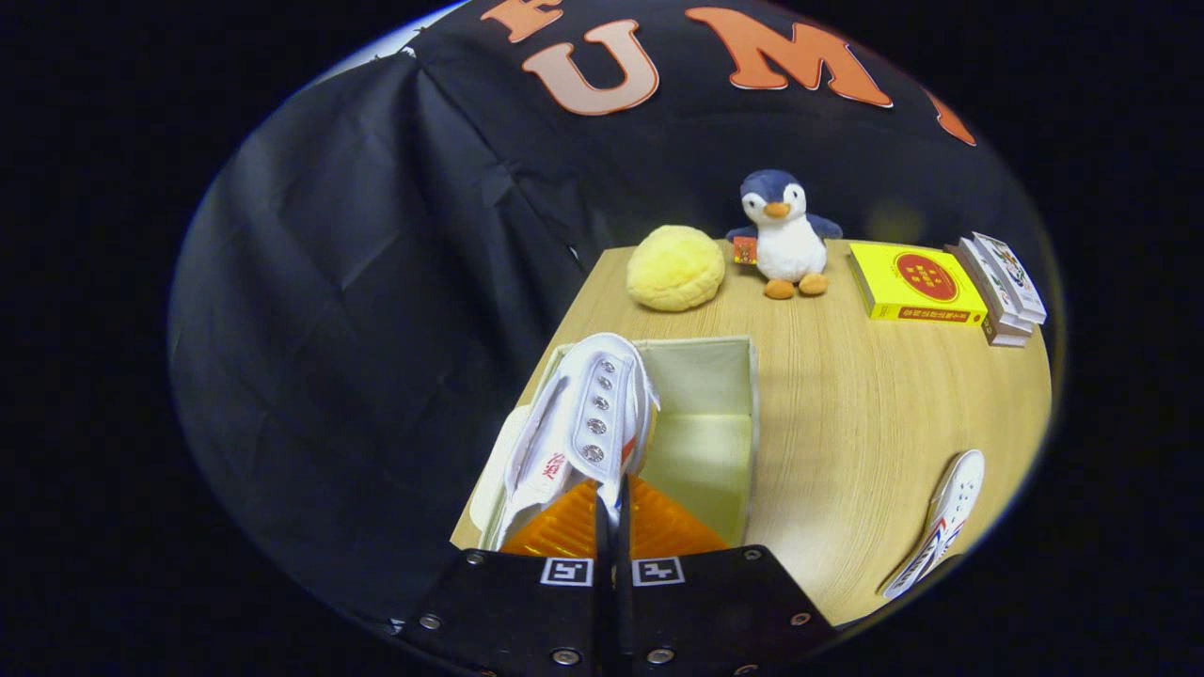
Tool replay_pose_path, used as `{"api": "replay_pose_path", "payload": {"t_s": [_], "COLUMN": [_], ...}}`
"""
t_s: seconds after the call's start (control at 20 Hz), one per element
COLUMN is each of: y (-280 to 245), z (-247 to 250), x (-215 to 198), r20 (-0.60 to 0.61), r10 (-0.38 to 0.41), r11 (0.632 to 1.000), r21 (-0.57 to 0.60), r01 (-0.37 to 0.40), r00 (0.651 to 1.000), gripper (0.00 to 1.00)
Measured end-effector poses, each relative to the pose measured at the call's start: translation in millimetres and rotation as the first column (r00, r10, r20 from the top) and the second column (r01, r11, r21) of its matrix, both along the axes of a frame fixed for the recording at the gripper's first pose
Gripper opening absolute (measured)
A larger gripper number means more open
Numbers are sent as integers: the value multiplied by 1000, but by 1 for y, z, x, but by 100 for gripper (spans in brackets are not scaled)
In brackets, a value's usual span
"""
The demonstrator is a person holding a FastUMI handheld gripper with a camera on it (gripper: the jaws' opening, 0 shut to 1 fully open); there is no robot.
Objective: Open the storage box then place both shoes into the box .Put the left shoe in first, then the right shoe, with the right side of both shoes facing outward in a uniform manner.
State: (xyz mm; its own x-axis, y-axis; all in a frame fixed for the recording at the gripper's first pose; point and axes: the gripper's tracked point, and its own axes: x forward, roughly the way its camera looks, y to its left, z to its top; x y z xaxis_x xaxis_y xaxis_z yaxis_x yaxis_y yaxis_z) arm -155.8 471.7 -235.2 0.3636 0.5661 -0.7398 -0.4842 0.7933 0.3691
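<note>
Gripper [611, 508] clenched on shoe [583, 423], held over open box [752, 414] at the table's [847, 395] left edge. Thin pinch on fabric: risk of slipping, or landing wrong side outward. Second shoe [941, 522] at right edge.

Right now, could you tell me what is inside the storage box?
The box is open. The gripper holds a white shoe at its left side; the right side shows a bare pale floor. The shoe and gripper hide the rest.
</note>
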Motion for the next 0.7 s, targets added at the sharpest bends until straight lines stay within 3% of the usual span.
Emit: {"api": "replay_pose_path", "payload": {"t_s": [0.45,0.7], "y": [32,35], "z": [-65,-90], "x": [-9,-24], "r20": [-141,-219], "r10": [-92,-108], "r11": [988,982], "r21": [-136,-177], "r01": [72,69], "r00": [986,970], "gripper": [3,3]}}
